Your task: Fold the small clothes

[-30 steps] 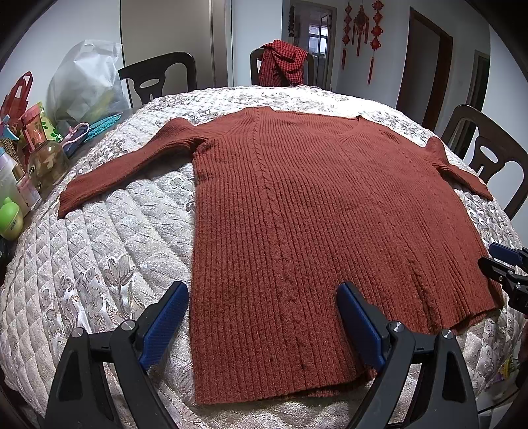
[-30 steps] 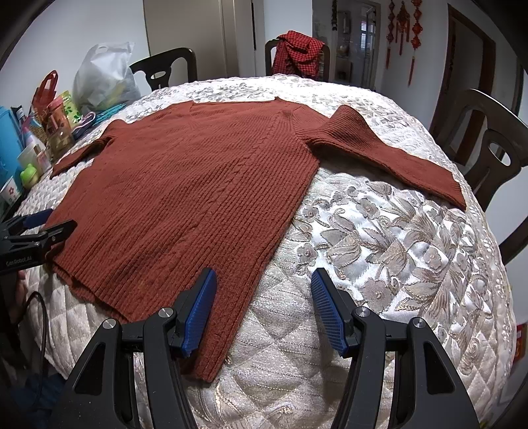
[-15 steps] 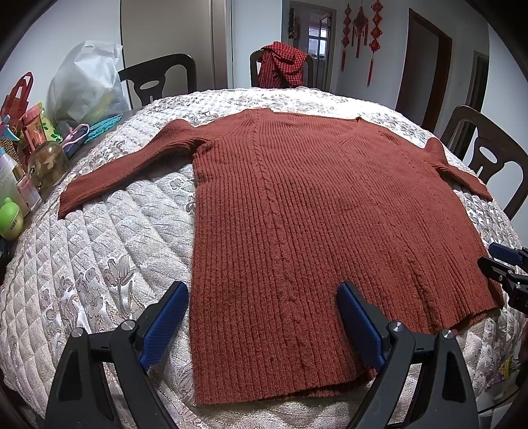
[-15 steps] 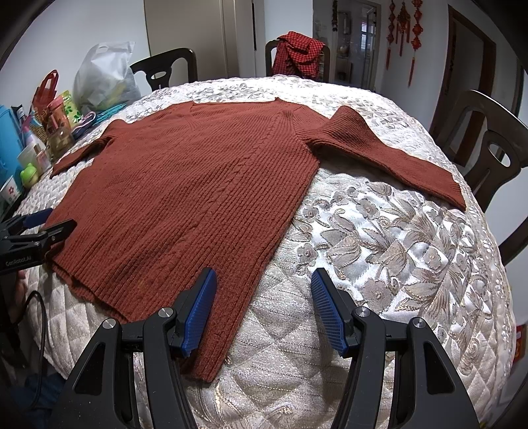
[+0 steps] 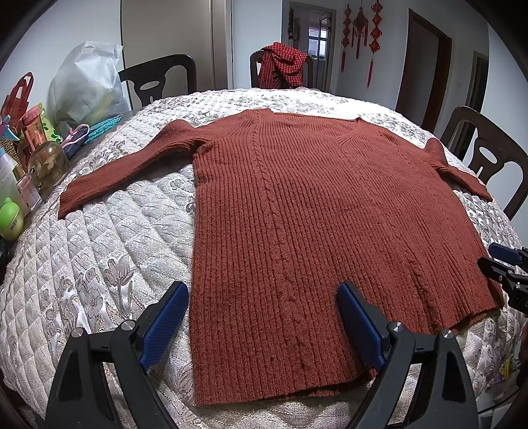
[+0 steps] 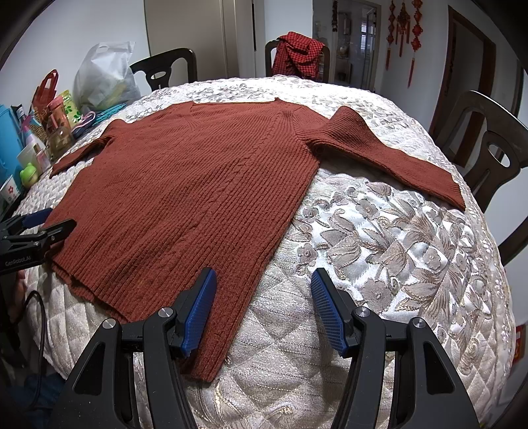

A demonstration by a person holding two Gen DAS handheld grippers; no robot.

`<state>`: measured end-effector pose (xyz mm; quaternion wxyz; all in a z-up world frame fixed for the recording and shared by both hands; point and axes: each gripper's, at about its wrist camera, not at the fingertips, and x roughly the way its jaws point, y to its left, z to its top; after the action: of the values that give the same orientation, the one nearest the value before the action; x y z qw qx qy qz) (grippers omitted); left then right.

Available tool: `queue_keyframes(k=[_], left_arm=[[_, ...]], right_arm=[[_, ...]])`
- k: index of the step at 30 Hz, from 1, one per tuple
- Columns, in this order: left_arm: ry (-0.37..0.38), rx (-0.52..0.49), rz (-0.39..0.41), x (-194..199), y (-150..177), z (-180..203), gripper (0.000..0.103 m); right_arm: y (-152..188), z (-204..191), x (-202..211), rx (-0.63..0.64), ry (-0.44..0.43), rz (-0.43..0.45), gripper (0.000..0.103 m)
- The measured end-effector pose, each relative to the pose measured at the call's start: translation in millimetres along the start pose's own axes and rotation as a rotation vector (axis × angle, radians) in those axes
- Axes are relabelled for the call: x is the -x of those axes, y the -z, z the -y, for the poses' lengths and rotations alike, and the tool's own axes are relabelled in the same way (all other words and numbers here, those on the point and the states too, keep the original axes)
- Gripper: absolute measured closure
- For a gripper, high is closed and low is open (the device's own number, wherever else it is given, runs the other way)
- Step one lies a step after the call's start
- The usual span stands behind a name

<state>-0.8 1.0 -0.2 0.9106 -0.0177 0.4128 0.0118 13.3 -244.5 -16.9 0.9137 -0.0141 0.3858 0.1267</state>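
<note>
2 claws, both spread wide, nothing held. Left claw point(image 5: 262, 321) with blue-padded fingers point(image 5: 165, 325) hovers low over the near hem corner of the rust-red ribbed knit sweater point(image 5: 316, 237); 1 finger is over the bare quilt, the other over the knit. Whether the pads touch the fabric cannot be told. Right claw point(image 6: 264, 308) sits at the opposite hem corner, 1 blue pad point(image 6: 199, 308) over the sweater point(image 6: 198, 198) edge, the other over the quilt. Each claw shows at the edge of the other's view: right claw point(image 5: 505, 264) at the sweater's side near the hem, left claw point(image 6: 36, 227) likewise.

Sweater lies flat, front up, V-neck away from the claws, hem nearest them, both sleeves spread out to the sides, unfolded. It rests on a cream quilted floral cover point(image 5: 99, 250) over the round tabletop.

Left side of the tabletop: green round-topped bottle point(image 5: 11, 219), glass jar point(image 5: 48, 163), red gift bag point(image 5: 19, 95), white plastic bag point(image 5: 85, 89), turquoise item beside it. Dark wooden chairs point(image 5: 158, 79) ring the tabletop; a red-and-black checked garment point(image 5: 283, 64) hangs over the far chair. Red Chinese knot ornaments point(image 5: 359, 29) hang on the back wall. Black cable point(image 6: 36, 316) trails below the left claw in the right wrist view.
</note>
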Motion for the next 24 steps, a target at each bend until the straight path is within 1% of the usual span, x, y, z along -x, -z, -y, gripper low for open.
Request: queue_keyframes(k=[11, 15, 17, 20, 24], left_arm=[[0.003, -0.001, -0.004, 0, -1, 0, 0.010], [0.021, 0.004, -0.019, -1, -5, -3, 0.011], [0.033, 0.020, -0.021, 0, -9, -7, 0.011], [0.034, 0.037, -0.002, 1, -18, -17, 0.011], [-0.002, 0.078, 0.035, 0, -35, -45, 0.012]], right_arm=[[-3, 2, -1, -0.005, -0.004, -0.018, 0.043], [-7, 4, 0, -0.016, -0.008, -0.021, 0.043], [-10, 5, 3, -0.019, -0.009, -0.005, 0.043], [-19, 4, 10, -0.020, -0.015, 0.030, 0.043], [-35, -6, 8, 0.015, -0.033, 0.050, 0.043]])
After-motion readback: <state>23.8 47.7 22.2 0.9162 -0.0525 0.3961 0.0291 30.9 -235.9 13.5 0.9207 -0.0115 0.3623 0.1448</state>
